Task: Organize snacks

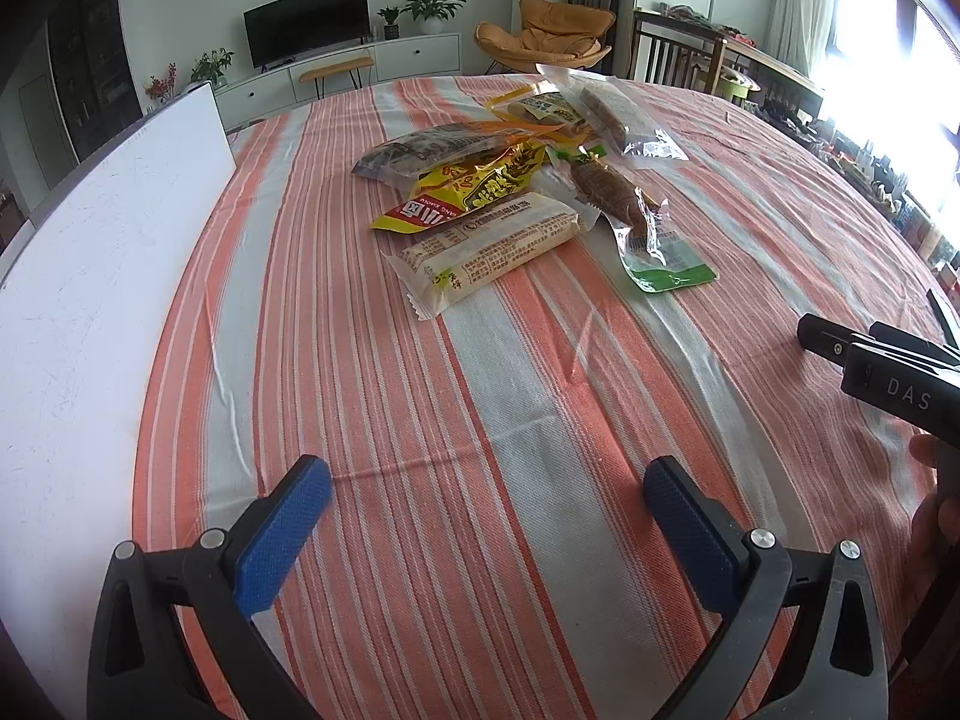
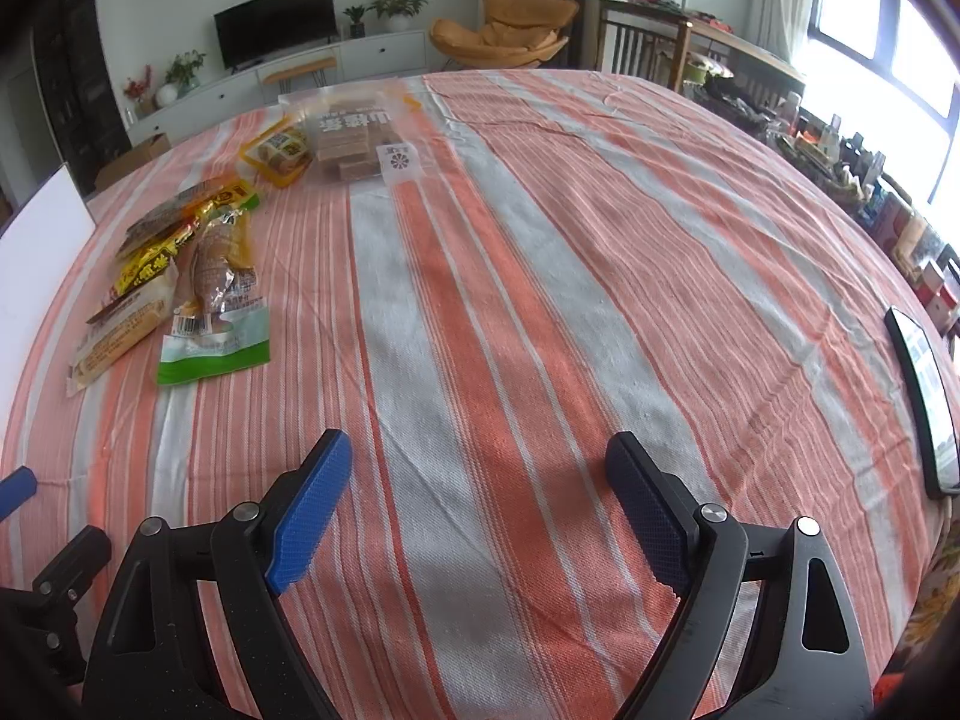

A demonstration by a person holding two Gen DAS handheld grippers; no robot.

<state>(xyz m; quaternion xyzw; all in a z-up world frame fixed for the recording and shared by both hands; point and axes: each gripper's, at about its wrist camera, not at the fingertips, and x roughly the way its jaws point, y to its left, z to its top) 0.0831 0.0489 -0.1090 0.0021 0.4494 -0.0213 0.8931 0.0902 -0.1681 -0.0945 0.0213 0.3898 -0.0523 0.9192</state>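
Observation:
A pile of snack packs lies on the striped tablecloth (image 1: pixel 480 420). It holds a long cream bar (image 1: pixel 486 243), a yellow packet (image 1: pixel 474 186), a green-edged clear pack with a brown drumstick (image 1: pixel 630 210), a grey bag (image 1: pixel 426 150) and a clear pack of brown bars (image 1: pixel 606 114). My left gripper (image 1: pixel 487 486) is open and empty, well short of the pile. My right gripper (image 2: pixel 480 468) is open and empty over bare cloth; the pile lies far to its left, with the drumstick pack (image 2: pixel 216 294) and the bar pack (image 2: pixel 354 138).
A white board (image 1: pixel 90 300) lies along the table's left side. A dark phone (image 2: pixel 924 402) lies near the right table edge. The right gripper's body (image 1: pixel 888 372) shows at the left view's right edge. A TV, chair and cluttered shelves stand beyond the table.

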